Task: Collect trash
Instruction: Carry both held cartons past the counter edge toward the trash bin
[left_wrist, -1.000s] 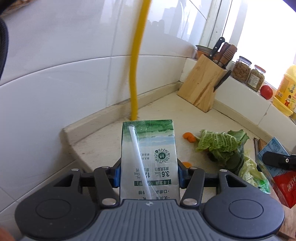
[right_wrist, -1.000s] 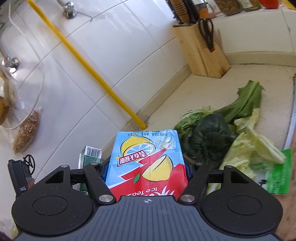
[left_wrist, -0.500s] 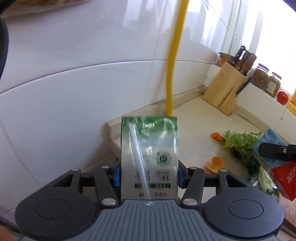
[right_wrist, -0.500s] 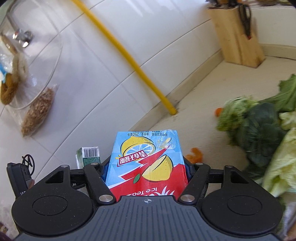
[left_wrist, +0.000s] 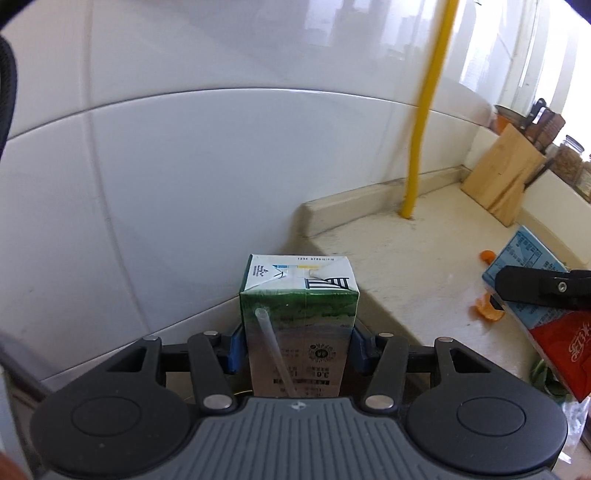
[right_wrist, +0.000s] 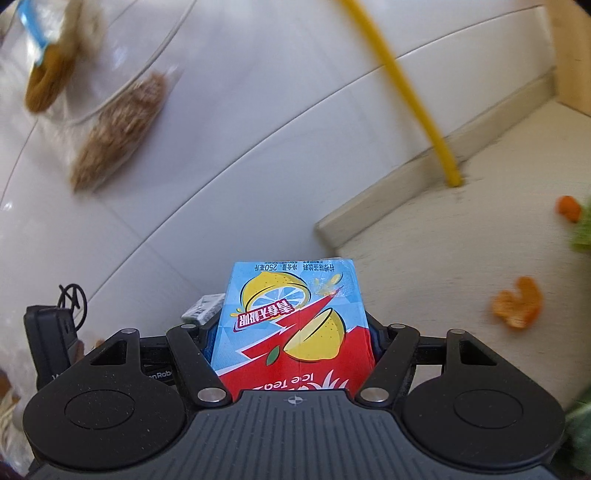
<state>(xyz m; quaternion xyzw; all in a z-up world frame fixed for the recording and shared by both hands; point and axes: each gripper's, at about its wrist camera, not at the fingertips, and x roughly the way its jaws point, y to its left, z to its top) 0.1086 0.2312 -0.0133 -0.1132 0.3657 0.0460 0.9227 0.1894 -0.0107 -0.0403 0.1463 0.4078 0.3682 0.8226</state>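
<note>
My left gripper (left_wrist: 297, 347) is shut on a green and white milk carton (left_wrist: 299, 325) with a clear straw (left_wrist: 275, 354) taped to its side. It hangs past the left end of the beige counter (left_wrist: 417, 258), facing the white tiled wall. My right gripper (right_wrist: 293, 343) is shut on a blue and red ice tea carton (right_wrist: 295, 325). That ice tea carton (left_wrist: 535, 291) and a black finger (left_wrist: 539, 286) show at the right of the left wrist view. The milk carton's end (right_wrist: 205, 314) peeks out just left of the ice tea carton.
Orange peel (right_wrist: 517, 302) and another piece (right_wrist: 569, 208) lie on the counter beside leafy greens (right_wrist: 583, 232). A yellow pipe (left_wrist: 424, 110) rises from the counter. A wooden knife block (left_wrist: 502, 173) stands far right. Clear bags of food (right_wrist: 110, 122) hang on the wall.
Both grippers have swung left with their cartons, away from the greens and knife block, to the counter's left end. The milk carton now tilts so its top flap shows.
</note>
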